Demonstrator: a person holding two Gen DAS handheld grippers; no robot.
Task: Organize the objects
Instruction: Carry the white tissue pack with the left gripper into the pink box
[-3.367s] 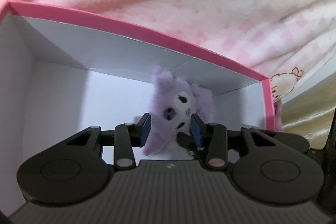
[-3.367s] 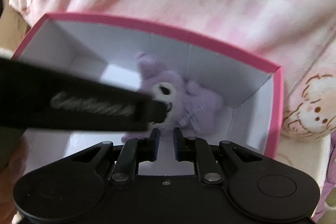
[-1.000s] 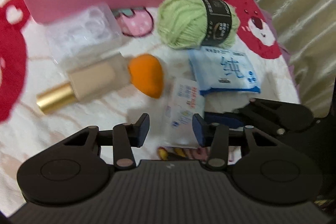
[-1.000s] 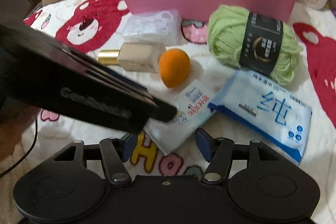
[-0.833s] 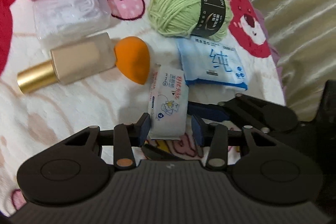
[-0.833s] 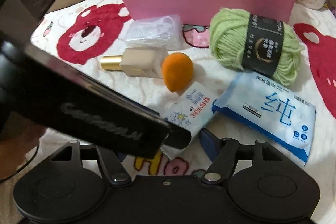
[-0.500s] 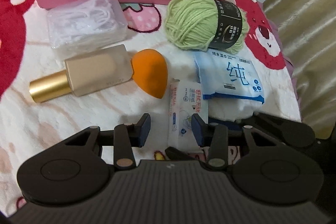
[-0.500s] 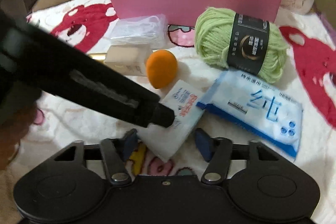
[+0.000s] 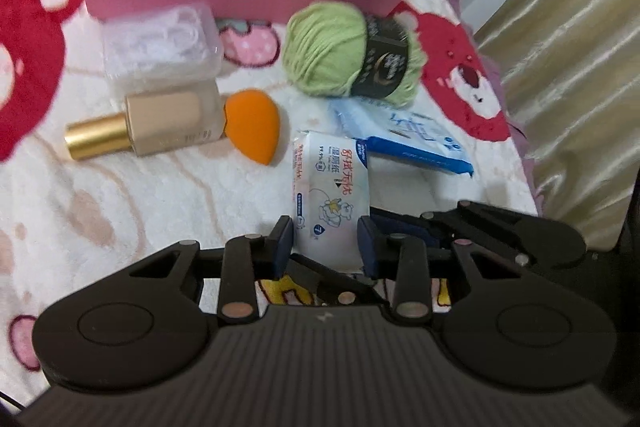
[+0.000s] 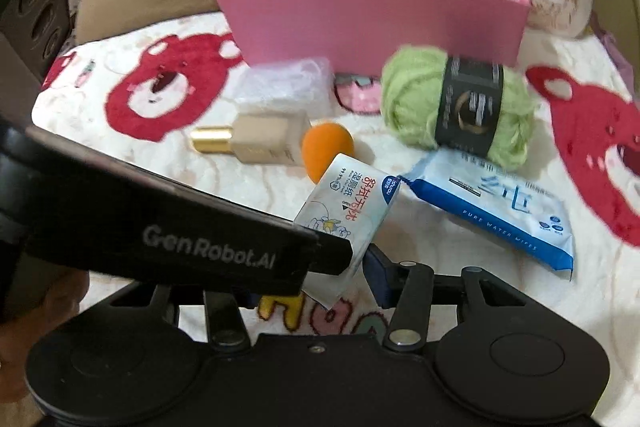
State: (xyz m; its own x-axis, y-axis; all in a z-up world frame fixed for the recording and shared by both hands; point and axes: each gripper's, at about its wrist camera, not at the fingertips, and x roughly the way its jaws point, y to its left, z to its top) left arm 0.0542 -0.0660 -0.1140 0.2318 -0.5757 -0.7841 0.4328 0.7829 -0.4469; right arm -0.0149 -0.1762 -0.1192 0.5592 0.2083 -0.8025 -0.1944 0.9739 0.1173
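A small white tissue pack [image 9: 330, 187] with red writing lies between the fingers of my left gripper [image 9: 325, 245]. The jaws are closing, and both blue pads press its sides. In the right wrist view the tissue pack [image 10: 352, 203] is tilted with its near end off the blanket. My right gripper [image 10: 316, 277] comes in from the right, straddles the same pack and is closing. Its right finger [image 10: 378, 269] stands just clear of the pack's edge, and the left gripper's body hides its left finger. The pink box [image 10: 360, 19] stands behind, with a purple plush inside.
On the bear-print blanket [image 9: 120, 207] lie a green yarn ball [image 9: 332, 55], a blue wipes pack [image 9: 416, 147], an orange sponge [image 9: 254, 123], a gold-capped foundation bottle [image 9: 172, 119] and a clear plastic box [image 9: 160, 43]. A curtain hangs at the right.
Both grippers have left the pink box and come down over the blanket. The left jaws have narrowed onto the tissue pack, and its near end has lifted and tilted.
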